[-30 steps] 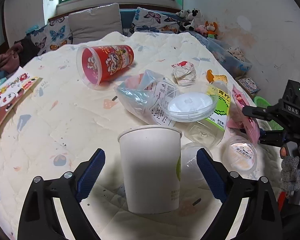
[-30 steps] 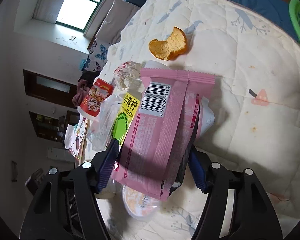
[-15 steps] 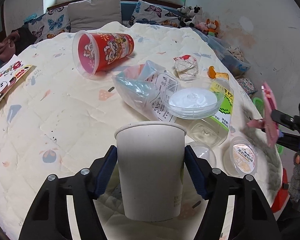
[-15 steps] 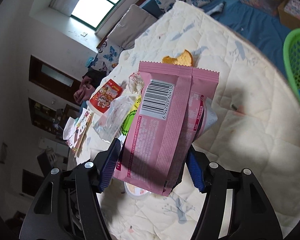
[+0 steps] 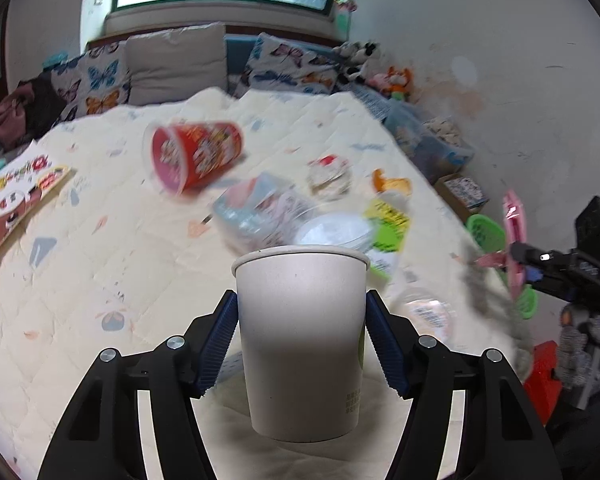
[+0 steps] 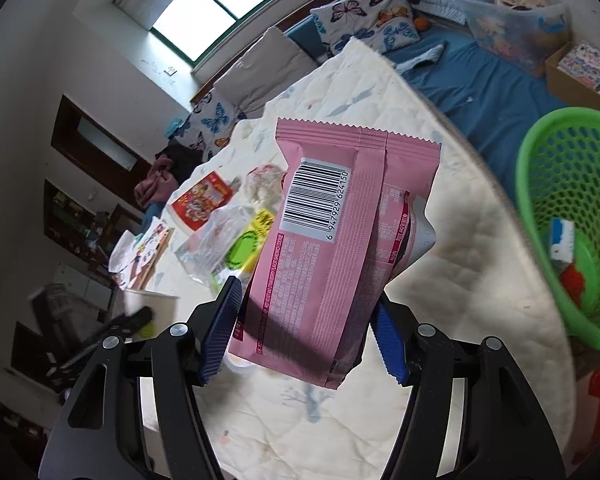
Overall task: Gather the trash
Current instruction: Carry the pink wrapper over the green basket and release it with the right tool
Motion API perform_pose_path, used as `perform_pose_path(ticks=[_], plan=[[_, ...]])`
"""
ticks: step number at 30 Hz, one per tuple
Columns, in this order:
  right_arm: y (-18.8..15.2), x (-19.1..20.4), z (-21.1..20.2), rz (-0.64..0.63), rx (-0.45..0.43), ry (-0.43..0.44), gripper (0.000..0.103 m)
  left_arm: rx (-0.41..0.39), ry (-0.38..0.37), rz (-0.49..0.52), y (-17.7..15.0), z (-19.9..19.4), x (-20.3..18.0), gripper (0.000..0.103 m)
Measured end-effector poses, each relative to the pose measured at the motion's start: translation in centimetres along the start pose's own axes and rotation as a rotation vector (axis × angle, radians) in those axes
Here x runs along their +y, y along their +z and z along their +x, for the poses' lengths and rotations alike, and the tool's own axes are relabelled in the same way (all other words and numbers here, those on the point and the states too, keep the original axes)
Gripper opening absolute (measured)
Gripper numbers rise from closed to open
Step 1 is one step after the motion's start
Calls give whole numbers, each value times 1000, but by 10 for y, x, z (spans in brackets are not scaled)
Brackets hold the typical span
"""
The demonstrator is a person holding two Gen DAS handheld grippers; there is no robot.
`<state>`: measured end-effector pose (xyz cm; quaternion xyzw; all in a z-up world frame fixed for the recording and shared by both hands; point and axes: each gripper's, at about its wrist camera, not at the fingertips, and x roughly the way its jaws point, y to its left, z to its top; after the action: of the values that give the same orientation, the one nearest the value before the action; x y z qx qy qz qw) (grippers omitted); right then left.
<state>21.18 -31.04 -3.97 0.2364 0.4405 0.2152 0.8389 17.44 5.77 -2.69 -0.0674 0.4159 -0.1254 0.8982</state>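
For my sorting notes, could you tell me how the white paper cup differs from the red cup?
The white paper cup stands upright, clamped in the left gripper; the red cup lies tipped on its side on the quilt. The white one is mostly plain, the red one carries colourful print. Both are open-topped cups.

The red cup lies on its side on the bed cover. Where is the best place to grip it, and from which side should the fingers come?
Probably across the middle of the red cup, coming down from above with one finger on each long side. It lies tipped over with its open mouth toward the left of the left wrist view, and the round wall may roll if pushed sideways. The picture is blurred, so finer detail cannot be told.
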Motion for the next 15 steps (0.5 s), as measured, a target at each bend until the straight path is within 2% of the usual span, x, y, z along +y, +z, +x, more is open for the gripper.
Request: perform_pose_path(ticks=[7,15], plan=[[6,-30,-23,19,-34,-67,63,-41,-79,69,20,-14,-45,62],[9,-87,-56,53,-63,-207,63,-36,-156,146,42,2,-106,62]])
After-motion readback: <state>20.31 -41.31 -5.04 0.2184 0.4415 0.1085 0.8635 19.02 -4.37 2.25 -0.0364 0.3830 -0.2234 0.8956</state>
